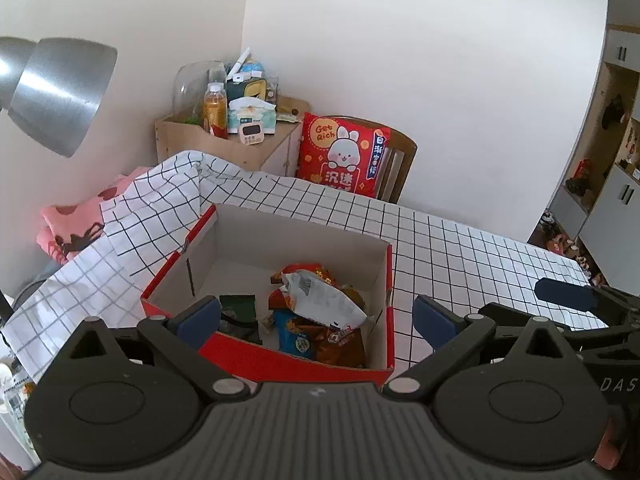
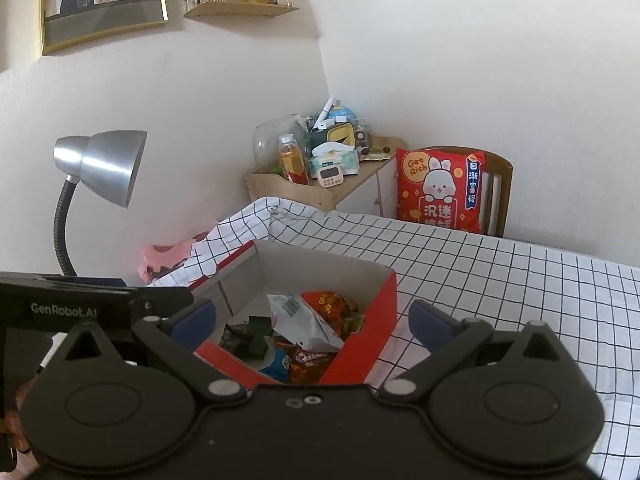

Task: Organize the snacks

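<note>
Left wrist view: I see my left gripper (image 1: 316,316) spread apart, empty, above the red box (image 1: 280,360) on the checked cloth (image 1: 480,248); snacks (image 1: 320,312) lie piled inside it. My right gripper (image 2: 312,322) is likewise apart, holding nothing

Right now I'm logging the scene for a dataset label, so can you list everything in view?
Red cardboard box: one, white inside, open, on the table.
Snack packets: several, white, orange, blue, green, piled in the box.
White black-grid tablecloth: one, covers the table.
Silver desk lamp: one, left of the box.
Red rabbit cushion: one, on a wooden chair.
Wooden side cabinet: one, corner, holding an orange drink bottle, tissues, clutter.
Framed picture: one, wall.
Left gripper: black, blue pads, open.
Right gripper: same, open.
</note>
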`<move>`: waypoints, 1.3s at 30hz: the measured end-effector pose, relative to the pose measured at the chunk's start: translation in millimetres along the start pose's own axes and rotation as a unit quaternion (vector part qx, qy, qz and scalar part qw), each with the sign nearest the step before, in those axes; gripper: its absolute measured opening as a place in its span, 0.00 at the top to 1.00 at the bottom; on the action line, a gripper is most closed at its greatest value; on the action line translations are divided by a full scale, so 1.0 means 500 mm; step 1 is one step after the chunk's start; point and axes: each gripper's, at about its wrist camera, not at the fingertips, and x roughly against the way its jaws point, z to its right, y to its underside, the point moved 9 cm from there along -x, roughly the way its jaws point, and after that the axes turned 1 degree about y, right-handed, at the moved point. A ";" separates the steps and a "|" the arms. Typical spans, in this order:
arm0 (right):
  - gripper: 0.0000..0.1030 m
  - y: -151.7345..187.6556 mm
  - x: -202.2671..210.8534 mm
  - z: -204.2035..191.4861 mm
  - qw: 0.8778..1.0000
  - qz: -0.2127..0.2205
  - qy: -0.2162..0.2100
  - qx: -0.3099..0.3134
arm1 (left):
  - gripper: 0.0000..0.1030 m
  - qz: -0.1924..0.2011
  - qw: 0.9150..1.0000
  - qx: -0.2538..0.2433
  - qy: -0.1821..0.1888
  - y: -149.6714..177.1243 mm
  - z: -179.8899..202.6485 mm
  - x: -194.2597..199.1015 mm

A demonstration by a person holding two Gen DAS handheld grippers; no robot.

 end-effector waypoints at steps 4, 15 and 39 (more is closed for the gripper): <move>0.00 0.005 -0.002 0.002 1.000 -0.007 0.002 -0.001 | 0.00 -0.007 1.000 0.007 0.003 0.001 -0.005 -0.006; 0.00 0.010 -0.008 0.009 1.000 -0.016 0.009 -0.004 | 0.00 -0.013 1.000 0.005 0.004 0.006 -0.003 -0.011; 0.00 0.009 -0.020 0.029 0.999 -0.026 0.033 -0.025 | 0.00 -0.007 1.000 -0.012 0.003 0.003 0.003 -0.004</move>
